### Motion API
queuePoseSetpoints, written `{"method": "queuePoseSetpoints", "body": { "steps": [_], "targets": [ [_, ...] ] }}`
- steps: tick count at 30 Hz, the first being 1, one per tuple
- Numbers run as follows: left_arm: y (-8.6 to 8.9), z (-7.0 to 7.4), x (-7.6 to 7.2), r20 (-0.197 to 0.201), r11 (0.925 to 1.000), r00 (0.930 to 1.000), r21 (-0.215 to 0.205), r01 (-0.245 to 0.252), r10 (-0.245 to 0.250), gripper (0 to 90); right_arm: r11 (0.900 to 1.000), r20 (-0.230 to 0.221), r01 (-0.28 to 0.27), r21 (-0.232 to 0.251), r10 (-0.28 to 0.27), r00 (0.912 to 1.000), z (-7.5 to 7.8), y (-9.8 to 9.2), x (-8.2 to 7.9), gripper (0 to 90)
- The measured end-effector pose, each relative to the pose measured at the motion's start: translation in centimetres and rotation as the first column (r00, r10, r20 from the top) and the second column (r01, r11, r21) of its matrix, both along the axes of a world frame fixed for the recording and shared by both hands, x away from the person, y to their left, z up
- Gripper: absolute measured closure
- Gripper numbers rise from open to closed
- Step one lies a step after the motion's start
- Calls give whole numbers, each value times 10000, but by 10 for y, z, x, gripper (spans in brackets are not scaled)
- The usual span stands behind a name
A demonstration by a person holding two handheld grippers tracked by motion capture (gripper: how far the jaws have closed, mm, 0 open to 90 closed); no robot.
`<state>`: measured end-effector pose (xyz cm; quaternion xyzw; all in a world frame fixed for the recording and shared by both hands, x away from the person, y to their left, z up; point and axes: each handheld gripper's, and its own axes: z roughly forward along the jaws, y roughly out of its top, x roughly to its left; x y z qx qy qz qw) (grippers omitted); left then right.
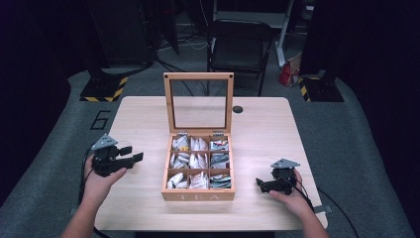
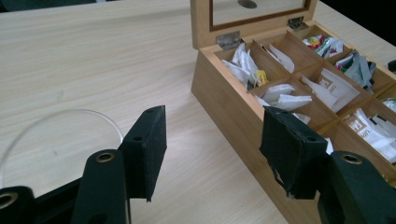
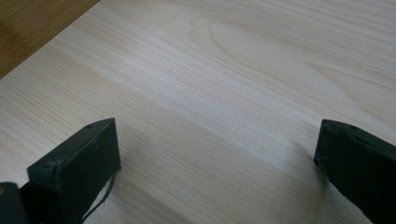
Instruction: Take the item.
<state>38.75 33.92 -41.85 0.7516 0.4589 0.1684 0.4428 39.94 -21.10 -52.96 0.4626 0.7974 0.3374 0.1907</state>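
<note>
**Open tea box at table centre, both grippers wide and empty**

A wooden tea box (image 1: 198,191) sits in the middle of the table (image 1: 138,119), its front wall marked TEA facing 6 o'clock. The glass-paned lid (image 1: 198,102) stands upright at the box's 12 o'clock edge. Inside are nine compartments in three rows of three, each holding tea bags (image 1: 199,162), mostly white, with darker and coloured packets in the 3 o'clock column.

The left gripper (image 1: 132,153) is at 9 o'clock of the box, held in the left hand (image 1: 99,181) and apart from the box. Its fingers (image 2: 147,151) are spread wide with nothing between them. In the left gripper view they frame the box's near corner, and a clear round rim (image 2: 60,122) lies flat on the table behind the left-side finger; what it is cannot be told.

The right gripper (image 1: 261,185) is at about 4 o'clock of the box, near the table's edge, held in the right hand (image 1: 292,196). Its fingers (image 3: 81,161) are also wide apart and empty, with bare wood below them.

A small dark disc (image 1: 237,109) lies on the table at 1 o'clock of the box. Beyond the table stands a black chair (image 1: 241,47).
</note>
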Motion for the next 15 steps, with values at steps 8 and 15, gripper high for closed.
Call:
{"method": "queuePoseSetpoints", "body": {
  "steps": [8, 15],
  "targets": [
    [-2, -11, -7, -152, 9994, 9994, 169, 301, -298, 406, 10000, 2, -4, 1, 4, 10000, 0, 0, 0, 0],
    [-5, -23, -13, -384, 9985, 9983, 295, 461, -449, 409, 10000, 6, -4, -9, 4, 10000, 0, 0, 0, 0]
  ]
}}
